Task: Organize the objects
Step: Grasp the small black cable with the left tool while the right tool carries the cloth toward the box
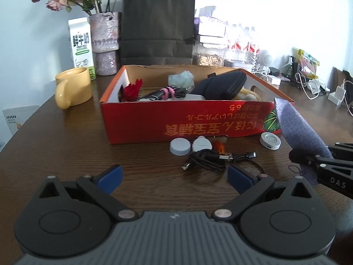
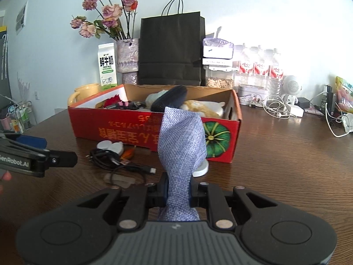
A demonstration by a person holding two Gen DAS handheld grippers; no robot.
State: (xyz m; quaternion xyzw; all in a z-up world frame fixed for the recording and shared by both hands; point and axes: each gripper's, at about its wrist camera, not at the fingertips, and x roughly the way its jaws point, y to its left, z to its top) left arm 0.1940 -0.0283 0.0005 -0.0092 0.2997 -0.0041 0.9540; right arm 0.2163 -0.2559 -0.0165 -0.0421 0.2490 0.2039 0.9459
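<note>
Right gripper (image 2: 177, 195) is clamping the pouch (image 2: 182, 141), lifting it before the box (image 2: 136, 128). Left gripper (image 1: 174, 177) is hovering wide open, empty. Box part-filled; cables (image 1: 207, 160), discs (image 1: 180, 146) are waiting on tabletop (image 1: 66, 150).

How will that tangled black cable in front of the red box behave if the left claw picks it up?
The black cable looks floppy: it lies in loose loops, so its plug ends would probably dangle. It seems light. Loops may snag the small amber piece beside it.
</note>
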